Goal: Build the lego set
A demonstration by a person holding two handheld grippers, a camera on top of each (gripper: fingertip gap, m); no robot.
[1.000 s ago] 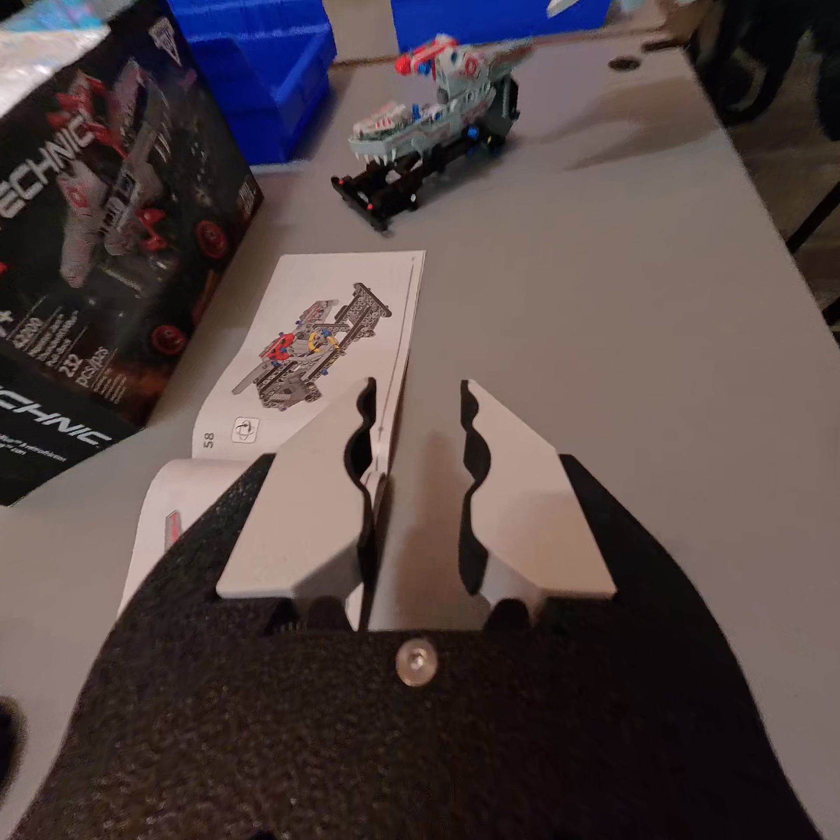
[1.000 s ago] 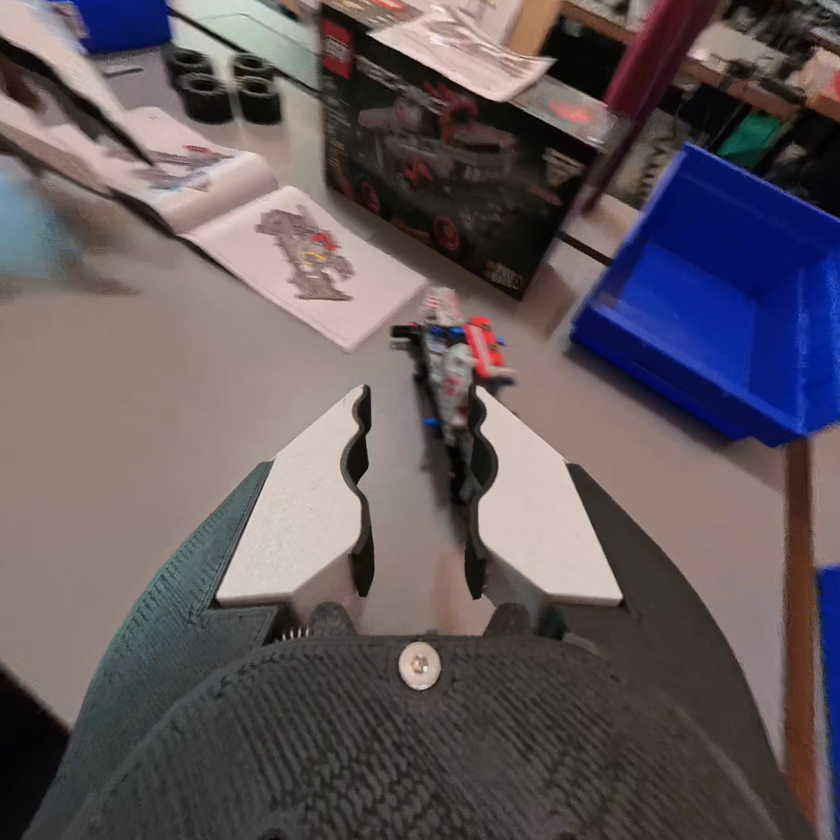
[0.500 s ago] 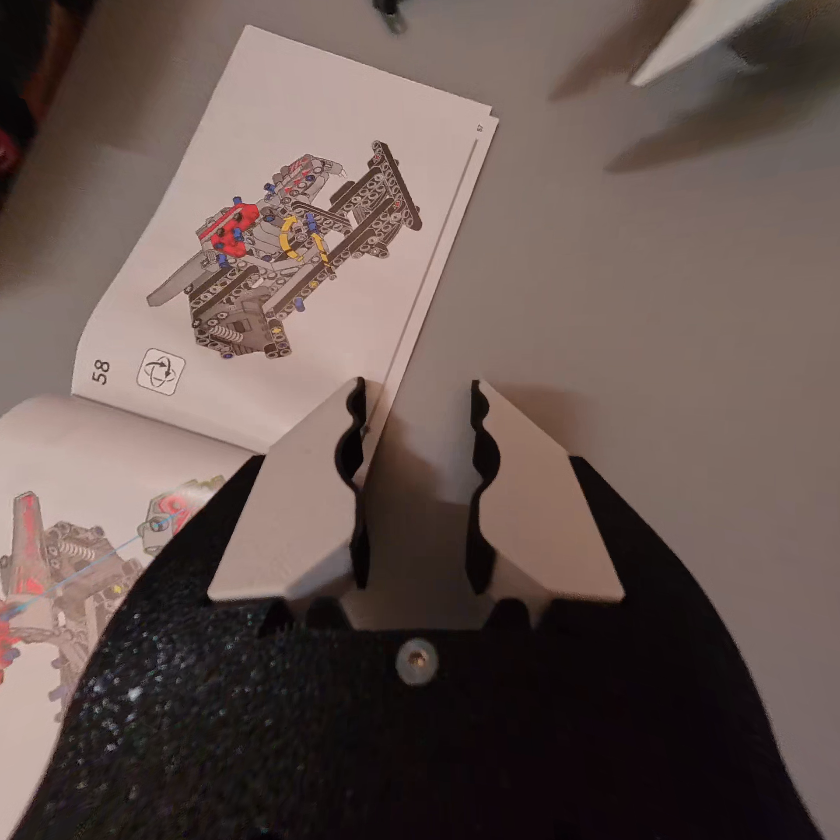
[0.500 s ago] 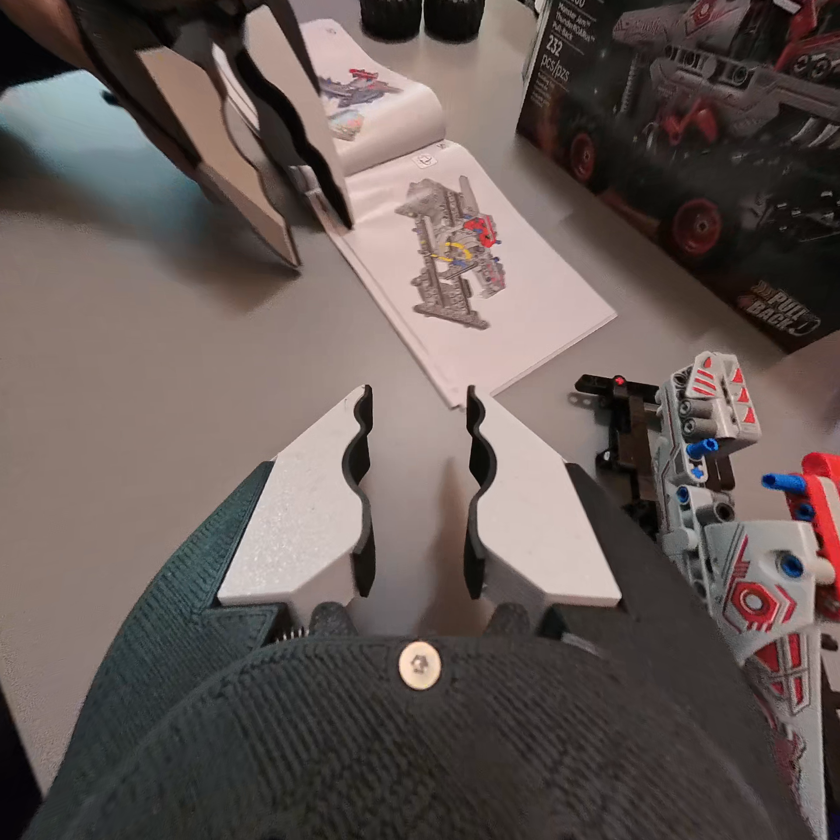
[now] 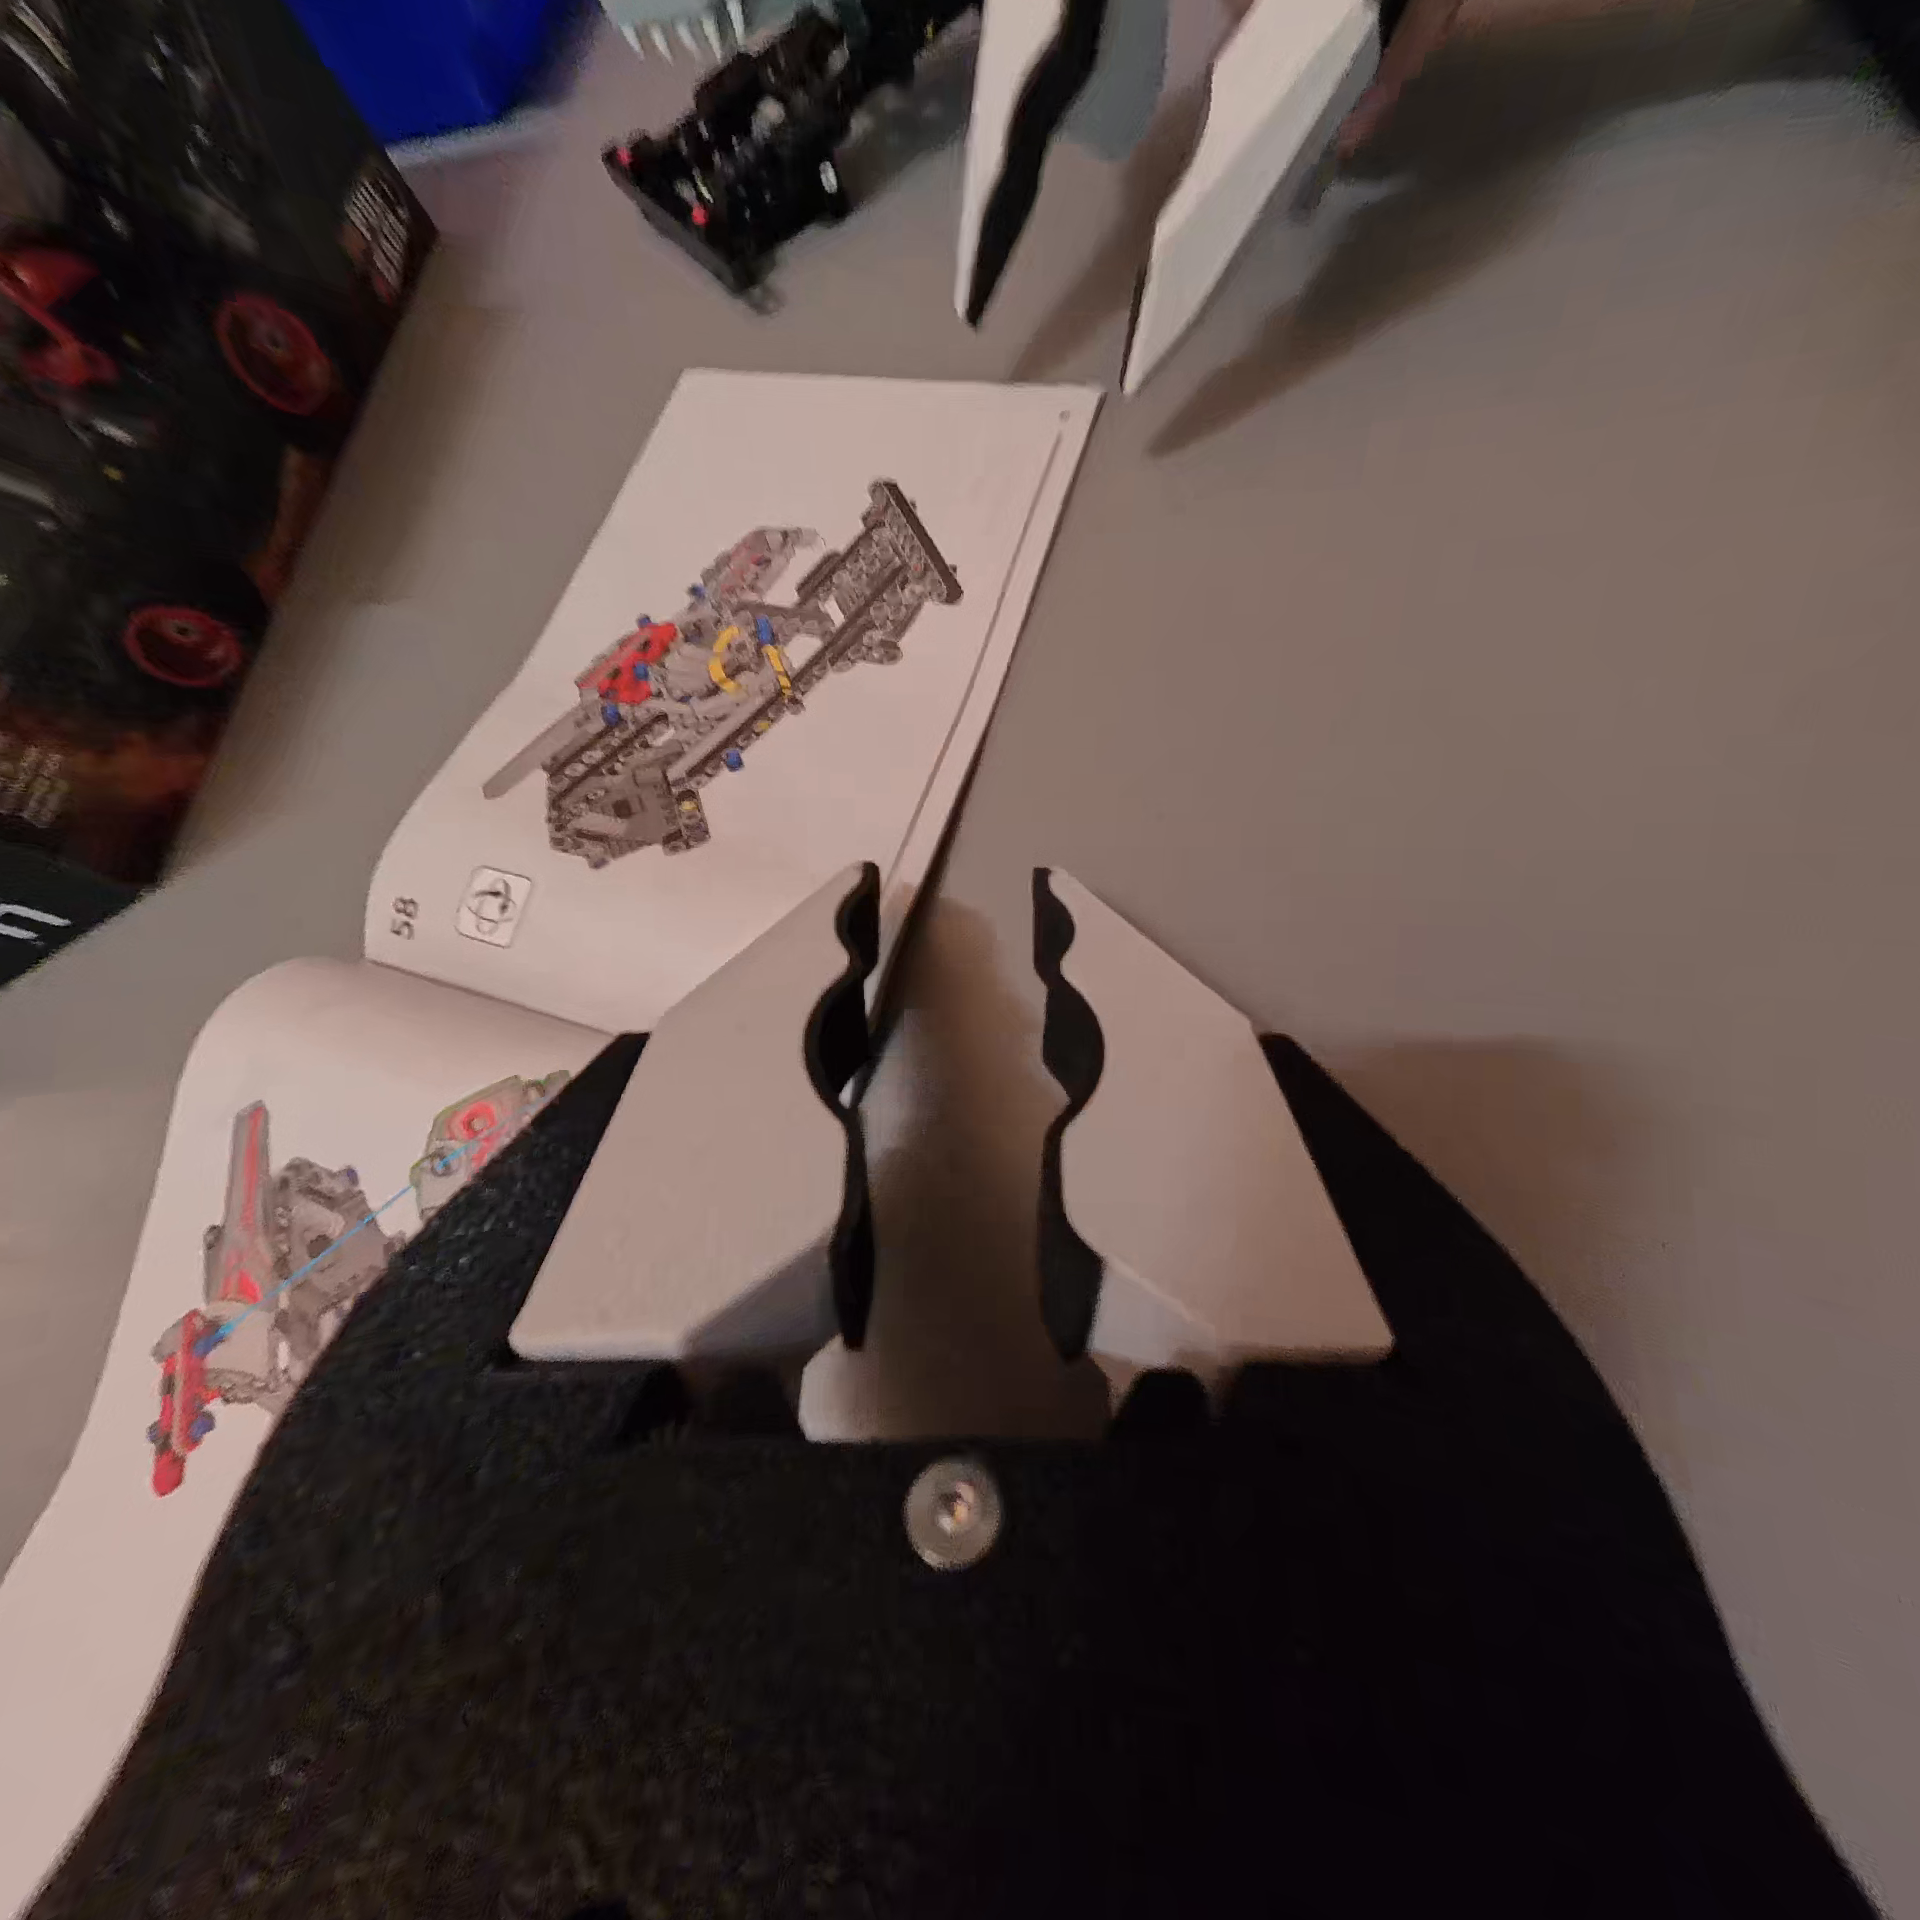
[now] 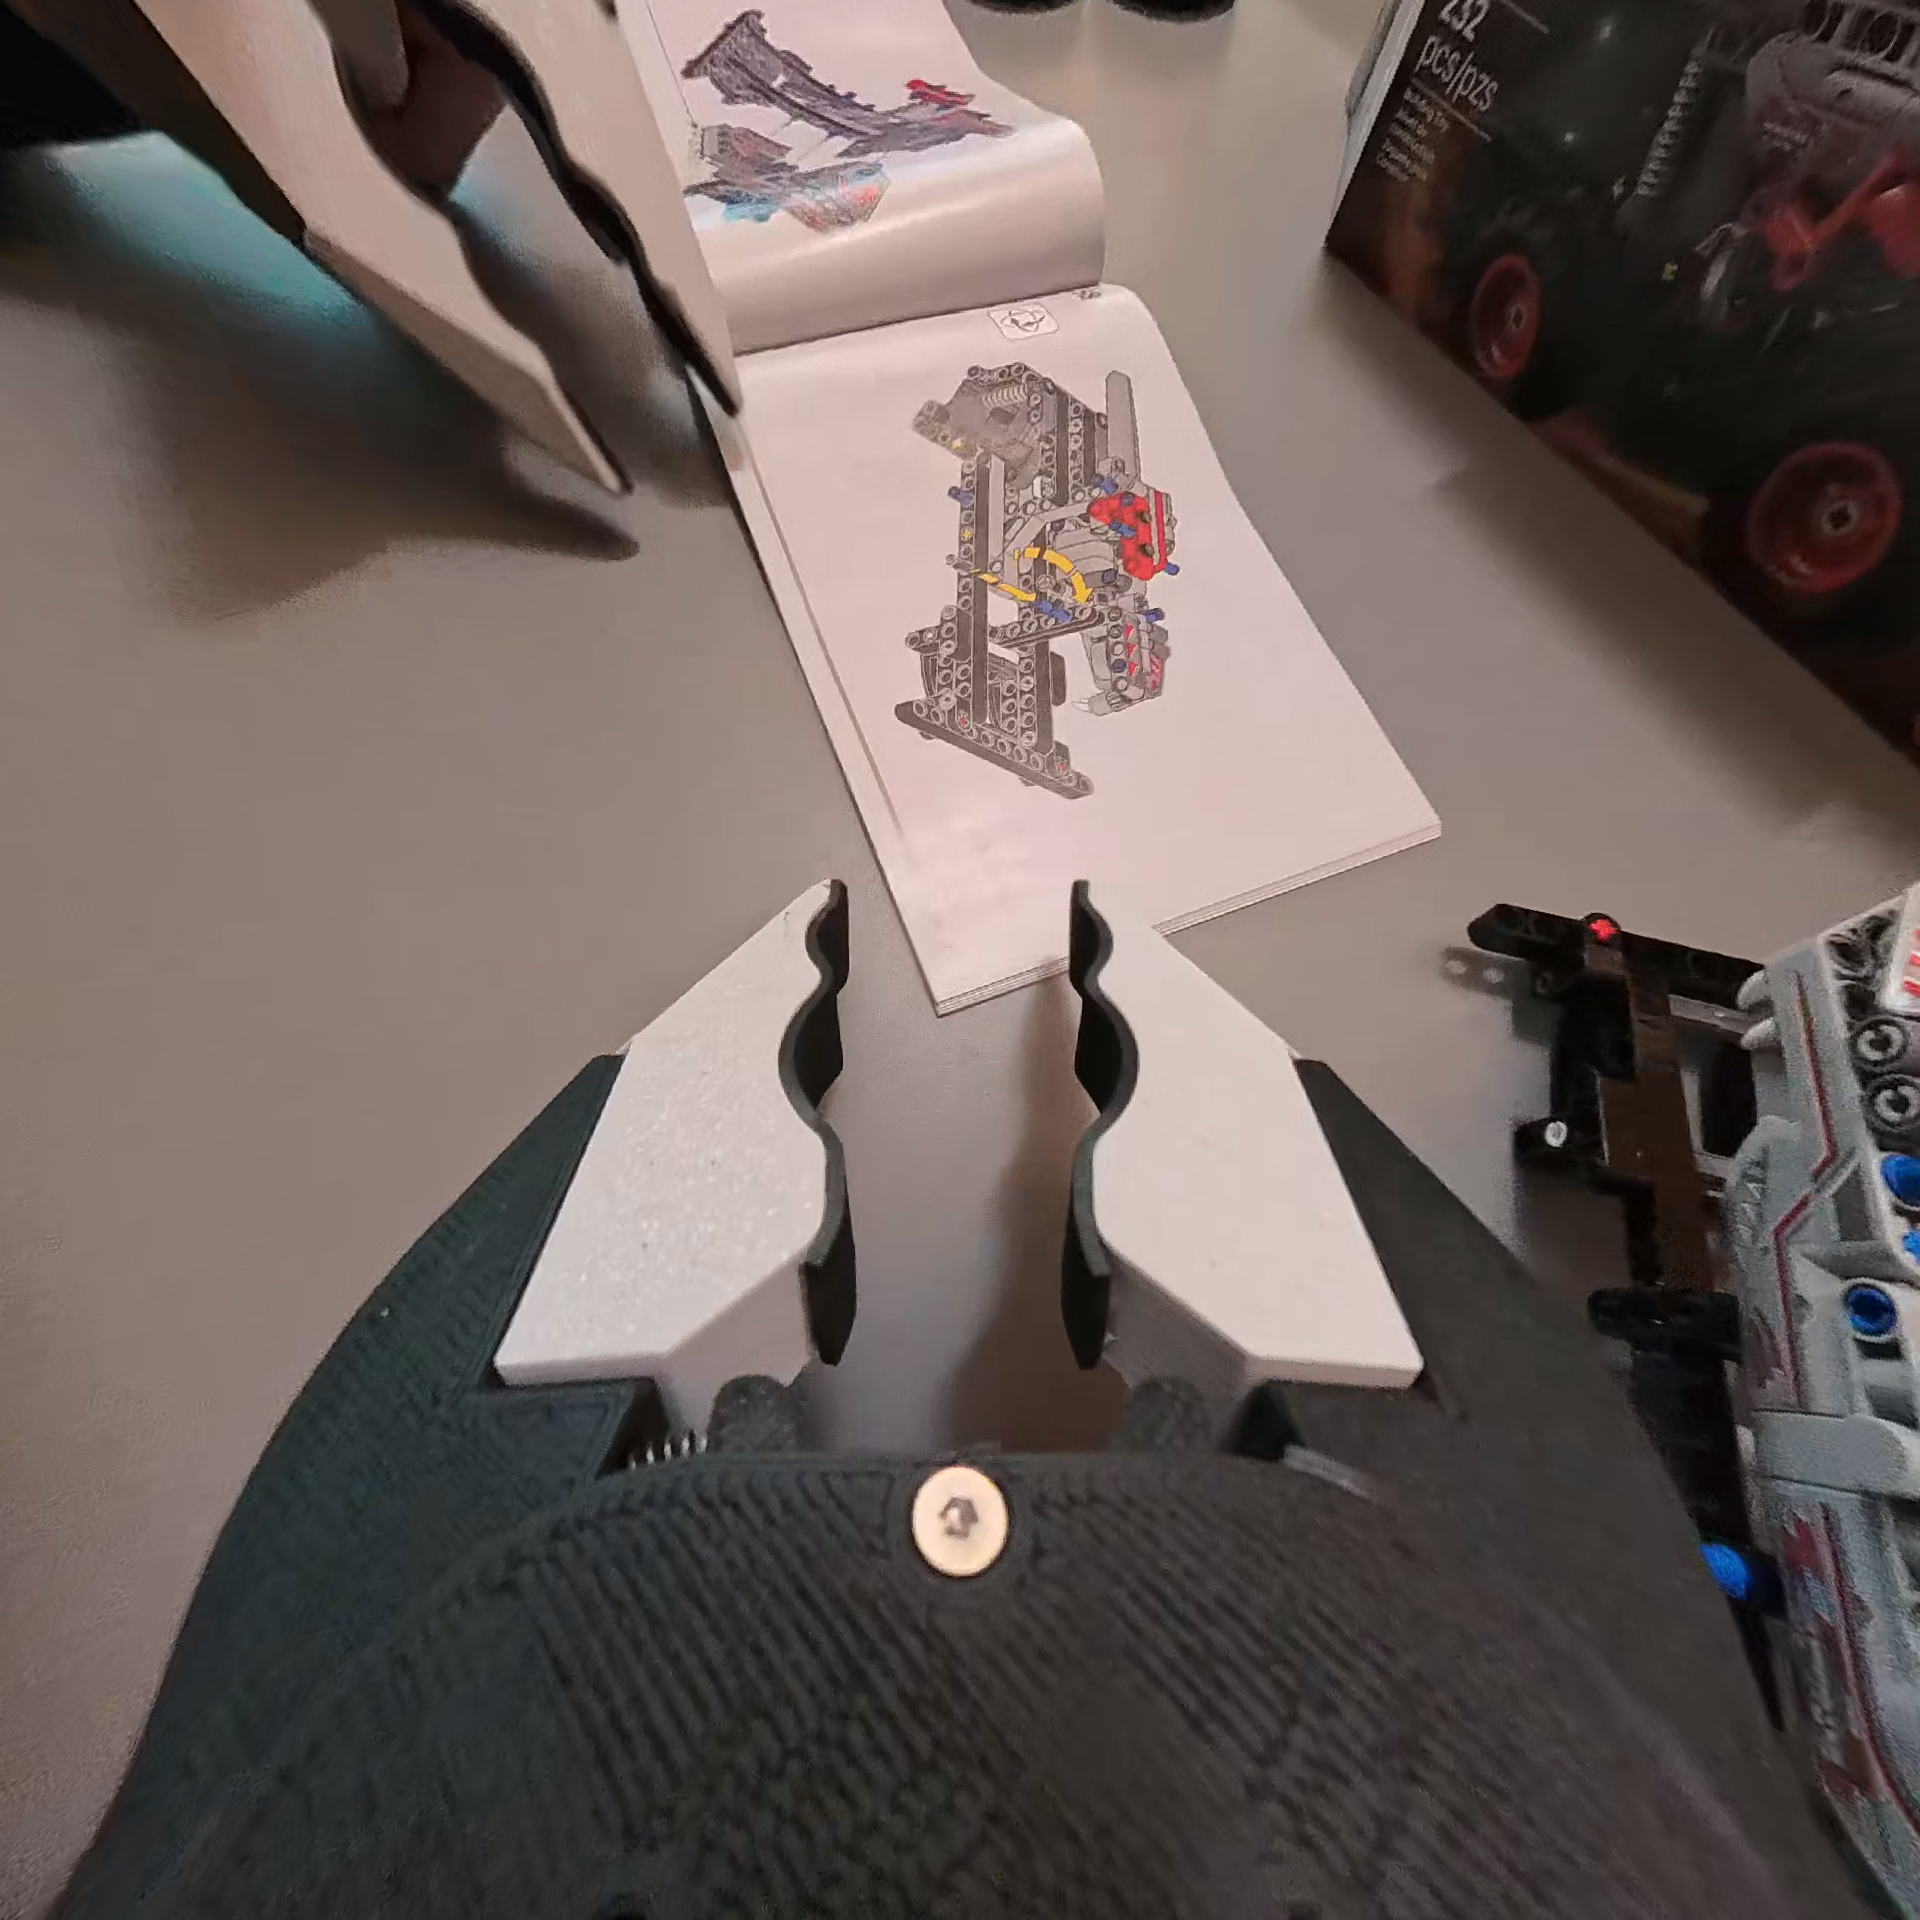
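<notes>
An open instruction booklet (image 5: 644, 831) lies flat on the grey table (image 5: 1455, 727). My left gripper (image 5: 951, 894) is open and empty, low over the booklet's right page edge, which runs under its left finger. My right gripper (image 6: 956, 904) is open and empty, with its tips just short of the booklet's near corner (image 6: 997, 966). Each gripper shows in the other's view: the right (image 5: 1049, 343) beyond the booklet's far corner, the left (image 6: 670, 442) at the page edge near the fold. The partly built grey, black and red lego model (image 6: 1766, 1195) stands to the right of my right gripper and also shows in the left wrist view (image 5: 738, 177).
The dark lego set box (image 5: 156, 416) stands left of the booklet and shows in the right wrist view (image 6: 1714, 312) too. A blue bin (image 5: 436, 52) is behind the box. Bare table (image 6: 364, 831) lies left of my right gripper.
My right gripper has swung from the model to the booklet's corner. My left gripper has dropped to the booklet's page edge, and both grippers now face each other across the page.
</notes>
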